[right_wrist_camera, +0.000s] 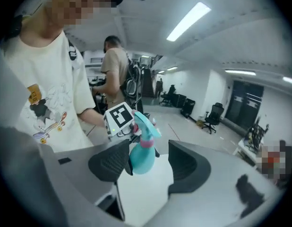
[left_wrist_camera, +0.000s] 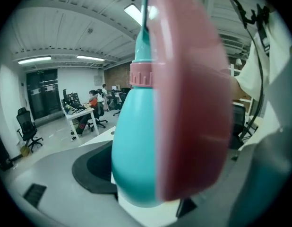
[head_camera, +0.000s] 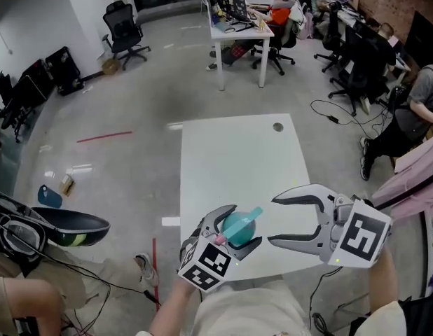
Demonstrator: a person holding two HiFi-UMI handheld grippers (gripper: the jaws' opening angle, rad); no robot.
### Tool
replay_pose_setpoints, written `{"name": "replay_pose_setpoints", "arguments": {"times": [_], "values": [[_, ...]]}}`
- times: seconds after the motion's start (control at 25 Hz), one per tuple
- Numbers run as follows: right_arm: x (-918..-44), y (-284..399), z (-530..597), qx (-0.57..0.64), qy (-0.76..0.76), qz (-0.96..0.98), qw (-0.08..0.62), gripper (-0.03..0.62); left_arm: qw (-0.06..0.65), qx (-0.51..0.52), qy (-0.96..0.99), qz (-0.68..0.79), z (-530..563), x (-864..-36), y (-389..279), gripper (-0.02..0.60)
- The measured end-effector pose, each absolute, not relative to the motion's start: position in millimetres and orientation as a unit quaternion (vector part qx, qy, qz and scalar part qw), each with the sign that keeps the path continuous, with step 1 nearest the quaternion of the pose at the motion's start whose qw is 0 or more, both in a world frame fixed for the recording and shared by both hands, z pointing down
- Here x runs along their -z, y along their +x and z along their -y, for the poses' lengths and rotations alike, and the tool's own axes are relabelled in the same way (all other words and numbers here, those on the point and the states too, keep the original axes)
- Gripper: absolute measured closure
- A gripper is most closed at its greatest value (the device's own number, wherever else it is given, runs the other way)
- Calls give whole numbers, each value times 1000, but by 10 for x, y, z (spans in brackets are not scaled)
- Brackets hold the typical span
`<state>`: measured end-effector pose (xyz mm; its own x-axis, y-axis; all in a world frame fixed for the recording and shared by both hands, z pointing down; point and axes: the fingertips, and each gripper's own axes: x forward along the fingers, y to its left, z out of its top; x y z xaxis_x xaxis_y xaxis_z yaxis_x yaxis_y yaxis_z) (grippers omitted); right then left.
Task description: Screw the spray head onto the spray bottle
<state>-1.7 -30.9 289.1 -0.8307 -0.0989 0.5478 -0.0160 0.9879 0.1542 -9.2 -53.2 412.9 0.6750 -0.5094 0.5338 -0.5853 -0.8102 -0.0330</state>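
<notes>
over the near end of the white worktop, w/ grey floor all round it, we see both grippers held fingertip to fingertip. the right gripper is on the head view's right side, marker cube turned up. its fingers are spread wide & released, nothing pressed btwn them. in the right gripper view the bottle shows in the gap btwn the two dark pads, but further off & touched by neither.

the left gripper is just beside it, its own cube nearest us. its fingers are clenched on the teal spray bottle, one each side of the round body. we see the bottle clear of the worktop, tilted, top end toward the right gripper. in the left gripper view the teal body fills the middle. a blurred pink-red shape right at the lens covers the right half, can't tell what it is.

the teal spray head sits on the bottle's neck. a pink collar rings the join btwn head & body. how far it's screwed down we can't tell.
</notes>
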Motion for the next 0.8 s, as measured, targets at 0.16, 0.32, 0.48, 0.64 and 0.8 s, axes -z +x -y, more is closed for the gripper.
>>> {"name": "replay_pose_setpoints", "arguments": {"times": [0.16, 0.32, 0.48, 0.64, 0.8], "values": [[-2817, -133, 208, 127, -65, 918, 371, 349, 58, -290, 916, 271, 502, -4158, 32, 178], [-3086, -121, 156, 152, -131, 865, 459, 349, 48, -305, 919, 246, 388, -4209, 182, 178], [-3379, -37, 71, 169, -174, 816, 524, 350, 53, -311, 921, 229, 304, -4316, 240, 178], [-3437, -58, 58, 174, -189, 805, 535, 365, 59, -321, 920, 217, 256, -4377, 238, 178], [-3533, 13, 54, 177, -196, 797, 543, 442, 60, -325, 920, 210, 243, -4422, 296, 178]]}}
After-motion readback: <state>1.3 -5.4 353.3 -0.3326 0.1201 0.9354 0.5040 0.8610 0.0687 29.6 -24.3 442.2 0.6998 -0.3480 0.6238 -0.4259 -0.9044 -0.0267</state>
